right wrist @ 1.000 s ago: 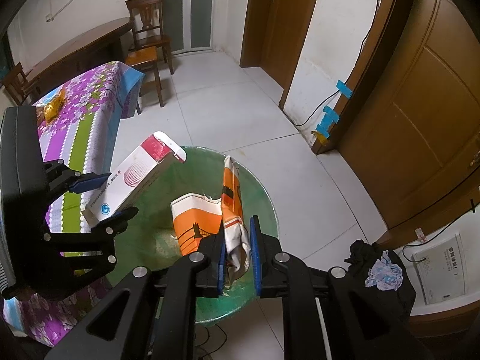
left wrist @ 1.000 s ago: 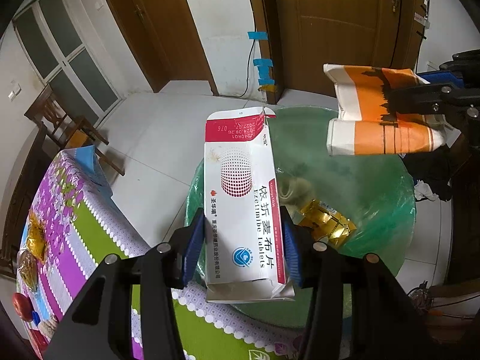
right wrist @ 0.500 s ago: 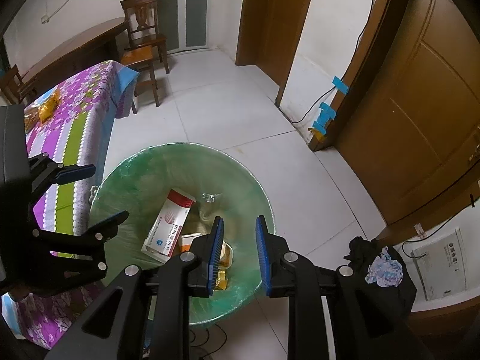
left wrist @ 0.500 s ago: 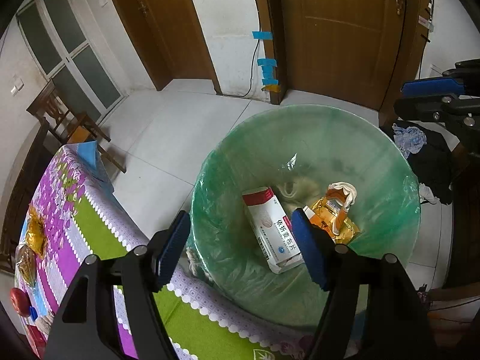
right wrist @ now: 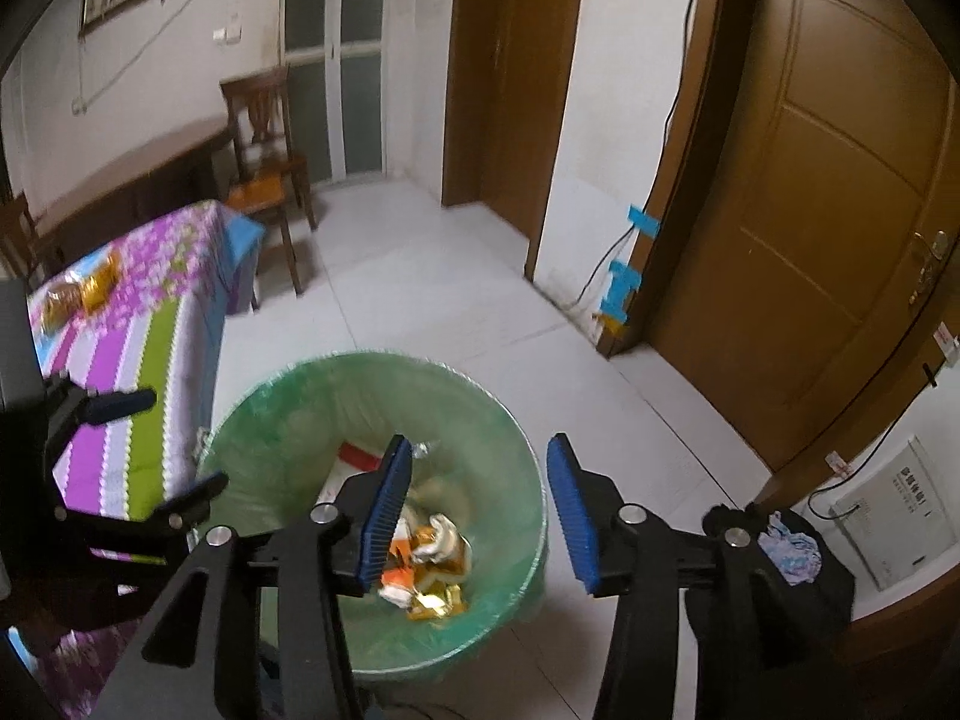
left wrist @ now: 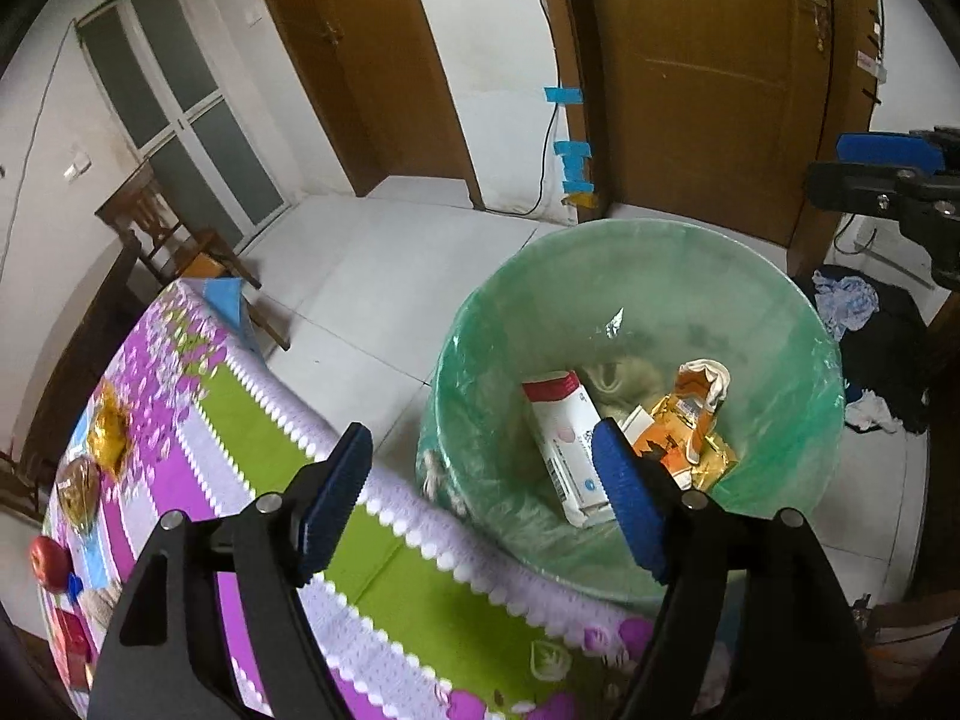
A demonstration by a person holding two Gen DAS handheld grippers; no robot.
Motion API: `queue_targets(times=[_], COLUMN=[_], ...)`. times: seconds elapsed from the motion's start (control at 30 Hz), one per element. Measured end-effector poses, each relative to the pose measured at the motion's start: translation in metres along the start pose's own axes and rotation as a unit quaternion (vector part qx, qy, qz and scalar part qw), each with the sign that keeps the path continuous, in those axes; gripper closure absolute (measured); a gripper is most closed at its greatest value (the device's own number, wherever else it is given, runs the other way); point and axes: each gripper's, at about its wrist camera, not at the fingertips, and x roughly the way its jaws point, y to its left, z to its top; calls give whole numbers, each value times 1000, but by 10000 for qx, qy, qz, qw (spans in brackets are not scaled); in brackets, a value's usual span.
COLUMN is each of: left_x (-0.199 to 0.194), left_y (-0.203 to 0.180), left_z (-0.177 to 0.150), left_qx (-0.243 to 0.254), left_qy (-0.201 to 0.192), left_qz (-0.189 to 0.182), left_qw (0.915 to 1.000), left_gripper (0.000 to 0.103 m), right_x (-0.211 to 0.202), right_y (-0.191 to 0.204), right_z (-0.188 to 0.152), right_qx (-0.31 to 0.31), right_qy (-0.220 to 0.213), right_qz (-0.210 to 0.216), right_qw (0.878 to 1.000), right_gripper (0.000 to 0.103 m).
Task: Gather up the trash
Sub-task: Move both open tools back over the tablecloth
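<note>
A bin lined with a green bag (left wrist: 774, 312) (right wrist: 282, 396) stands on the floor beside the table. Inside it lie a white and red tablet box (left wrist: 561, 438) (right wrist: 354, 456), an orange and white carton (left wrist: 690, 420) (right wrist: 399, 567) and gold wrappers (left wrist: 717, 462) (right wrist: 435, 597). My left gripper (left wrist: 480, 504) hangs over the bin's near rim, its jaws opening with nothing between them. My right gripper (right wrist: 480, 510) hovers above the bin, jaws also opening and empty. Each gripper shows at the edge of the other's view.
A table with a purple, green and white striped cloth (left wrist: 198, 414) (right wrist: 138, 324) lies left of the bin, bearing gold packets (left wrist: 108, 438) and an apple (left wrist: 48, 561). A wooden chair (right wrist: 264, 138) and brown doors (left wrist: 708, 78) stand behind. Dark cloth (right wrist: 780, 564) lies right of the bin.
The left gripper let go of the tablet box and the right gripper let go of the orange carton; both fell into the bin. Both jaws spread wider and both views tilted up slightly.
</note>
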Motion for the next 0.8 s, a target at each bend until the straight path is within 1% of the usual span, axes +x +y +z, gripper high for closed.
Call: queue_targets(times=[0.07,0.2,0.27,0.4,0.47,0.67,0.8], left_x=[-3,-14,-20,-31,-37,-64,-81], left_y=[2,8,12,20,25,41,57], left_z=[-5,-19,-27,-42,-50,-82,-109], left_qx=[-88,-185,-235,-355,-441,-750,-966], left_qy=[-17,-105,-155,-199,-224,-379,-456], left_qz=[42,282,345,445,476,662,968], left_qw=[10000,9994,9990,9982,9976,9943,9896], left_gripper=[31,29,27,27,26,24,23], right_x=[-7,-25,-35,-55,-64,-93,-108], right_y=[5,15,19,30,38,73,102], right_z=[-5,-16,-22,-33,-41,-63,-75], right_qx=[24,48,102,204,199,71,-181], right_qy=[-231,-711,-940,-1346,-1527,-2044,-2328], right_qz=[-69,-215,-247,-248,-290,-211,-154], right_qw=[9997,9972,9952,9904,9876,9786,9722], right_gripper=[51,46,37,35,29,28,27])
